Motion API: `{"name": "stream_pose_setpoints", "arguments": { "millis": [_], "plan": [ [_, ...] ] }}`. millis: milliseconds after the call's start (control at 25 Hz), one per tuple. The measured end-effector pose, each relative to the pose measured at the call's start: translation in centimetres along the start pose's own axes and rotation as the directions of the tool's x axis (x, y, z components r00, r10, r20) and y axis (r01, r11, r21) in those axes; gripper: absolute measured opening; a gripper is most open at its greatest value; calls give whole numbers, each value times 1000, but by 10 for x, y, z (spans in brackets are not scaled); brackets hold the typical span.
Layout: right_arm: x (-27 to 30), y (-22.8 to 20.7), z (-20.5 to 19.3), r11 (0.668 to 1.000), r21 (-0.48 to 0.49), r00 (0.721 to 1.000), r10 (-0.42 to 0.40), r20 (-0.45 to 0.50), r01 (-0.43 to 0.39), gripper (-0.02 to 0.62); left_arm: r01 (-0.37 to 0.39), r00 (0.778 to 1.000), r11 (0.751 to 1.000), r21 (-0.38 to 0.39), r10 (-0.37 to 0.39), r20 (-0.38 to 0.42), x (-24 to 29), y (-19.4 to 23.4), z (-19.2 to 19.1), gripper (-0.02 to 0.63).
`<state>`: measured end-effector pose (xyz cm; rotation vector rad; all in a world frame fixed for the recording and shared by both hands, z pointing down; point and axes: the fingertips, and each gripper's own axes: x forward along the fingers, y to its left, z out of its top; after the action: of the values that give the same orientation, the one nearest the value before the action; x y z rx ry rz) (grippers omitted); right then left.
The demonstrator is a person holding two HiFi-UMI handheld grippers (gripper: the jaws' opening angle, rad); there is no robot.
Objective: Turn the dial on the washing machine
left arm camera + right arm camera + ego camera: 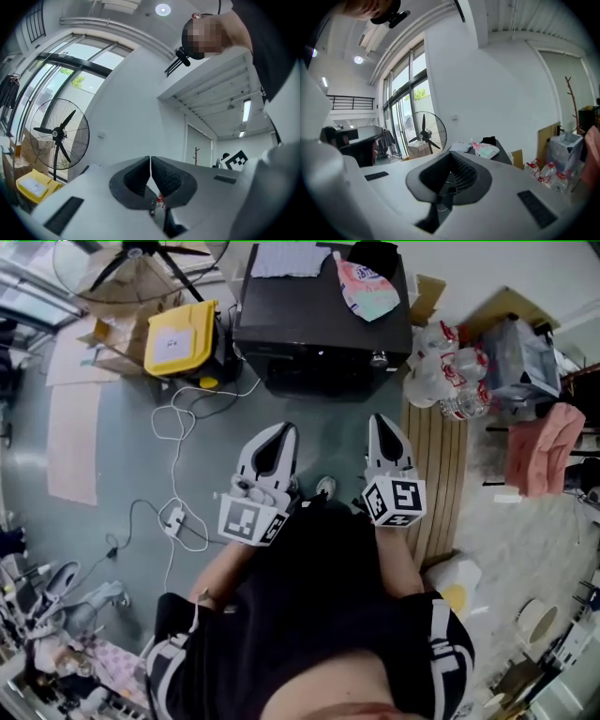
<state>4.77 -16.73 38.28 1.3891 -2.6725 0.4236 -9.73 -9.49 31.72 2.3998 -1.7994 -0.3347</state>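
Well short of the black box-shaped washing machine [309, 324], its small round dial [379, 359] front-right, white left gripper [280, 430] and right gripper [382, 420] hang closed, empty; approaching closed would likely knock the dial, not grip it.

The left hand-held gripper [284, 430] and the right hand-held gripper [380, 420] are white, tapering shells lined with dark grey ribbed pads [168, 176]. Each carries a cube [251, 519] of black-and-white square markers at its rear. The person wears a black top [309, 615]; white stripes edge its short sleeves [167, 662] at the frame's lower corners.
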Motion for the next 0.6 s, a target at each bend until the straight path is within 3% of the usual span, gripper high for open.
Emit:
{"name": "stream_pose_setpoints", "arguments": {
  "millis": [280, 600],
  "plan": [
    [-22, 39, -7, 1000, 3, 1000, 15, -8, -15, 26, 12, 1000, 1000, 2, -11, -24, -22, 11, -6, 28],
    [-22, 46, -7, 1000, -2, 1000, -5, 3, 5, 25, 29, 999, 1000, -9, -29, -27, -24, 17, -8, 28]
  ]
}}
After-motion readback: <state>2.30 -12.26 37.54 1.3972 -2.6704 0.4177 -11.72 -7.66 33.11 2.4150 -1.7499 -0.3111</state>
